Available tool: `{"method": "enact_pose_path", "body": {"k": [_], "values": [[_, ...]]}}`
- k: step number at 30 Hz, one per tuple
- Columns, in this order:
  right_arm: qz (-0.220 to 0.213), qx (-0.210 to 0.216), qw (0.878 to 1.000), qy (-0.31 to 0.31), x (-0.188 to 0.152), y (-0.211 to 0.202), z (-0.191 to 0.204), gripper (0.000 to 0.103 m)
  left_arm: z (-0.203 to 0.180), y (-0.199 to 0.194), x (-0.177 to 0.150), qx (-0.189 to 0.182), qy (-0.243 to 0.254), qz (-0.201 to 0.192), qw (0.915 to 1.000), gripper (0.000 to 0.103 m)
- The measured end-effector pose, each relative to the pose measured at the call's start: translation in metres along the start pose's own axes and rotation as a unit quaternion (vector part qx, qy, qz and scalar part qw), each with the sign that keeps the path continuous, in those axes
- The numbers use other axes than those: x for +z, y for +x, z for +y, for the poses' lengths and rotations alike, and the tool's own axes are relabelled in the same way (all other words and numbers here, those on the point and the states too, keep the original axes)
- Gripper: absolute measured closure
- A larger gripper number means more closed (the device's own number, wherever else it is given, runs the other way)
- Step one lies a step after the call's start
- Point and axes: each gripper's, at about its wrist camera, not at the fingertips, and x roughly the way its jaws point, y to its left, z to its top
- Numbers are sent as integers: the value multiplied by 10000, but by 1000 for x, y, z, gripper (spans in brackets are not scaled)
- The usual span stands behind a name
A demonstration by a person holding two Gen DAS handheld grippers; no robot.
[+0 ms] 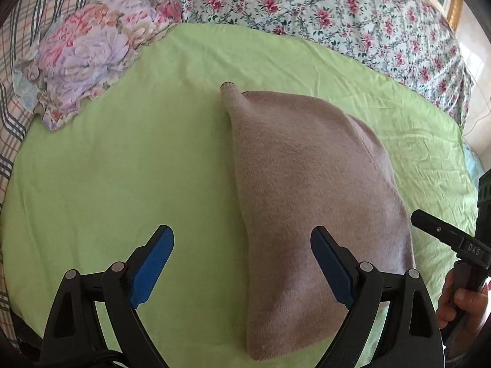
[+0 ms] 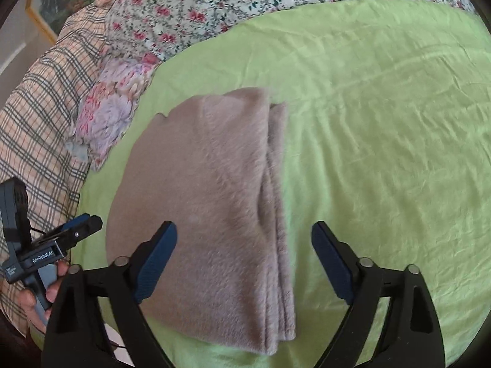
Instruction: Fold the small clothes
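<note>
Both grippers, left [image 1: 242, 263] and right [image 2: 244, 260], hang open above the folded garment [image 2: 211, 205], which lies on the green sheet [image 2: 383, 141]. Near it sits a floral pillow [image 1: 89, 52], beside the flowered quilt [image 1: 322, 9] and plaid cloth [image 2: 40, 122].

The fuzzy taupe-pink knitted garment [image 2: 208, 202] lay folded in layers near the green sheet's [image 2: 383, 122] front edge.
</note>
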Motion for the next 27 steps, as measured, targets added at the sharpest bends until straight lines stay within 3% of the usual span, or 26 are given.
{"method": "enact_pose_path", "body": {"k": [3, 5, 7, 9, 13, 19, 27], "values": [[25, 134, 9999, 47, 9, 12, 0, 41, 7, 12, 5, -65, -143, 84, 9998, 12], [72, 176, 9998, 87, 12, 23, 0, 44, 10, 19, 6, -251, -279, 133, 9992, 11], [184, 178, 9996, 111, 13, 34, -2, 55, 11, 24, 6, -333, -324, 146, 9988, 11], [211, 251, 9994, 128, 12, 36, -2, 82, 8, 32, 7, -357, -270, 180, 9988, 11], [-129, 232, 9996, -100, 19, 8, 3, 87, -8, 29, 9, -363, 13, 162, 9992, 20], [221, -177, 9994, -176, 13, 39, -9, 87, -26, 44, -2, -241, 318, 346, 9986, 19], [-17, -353, 9989, -300, 16, 9, 0, 72, -23, 24, -5, -100, 432, 209, 9988, 19]]}}
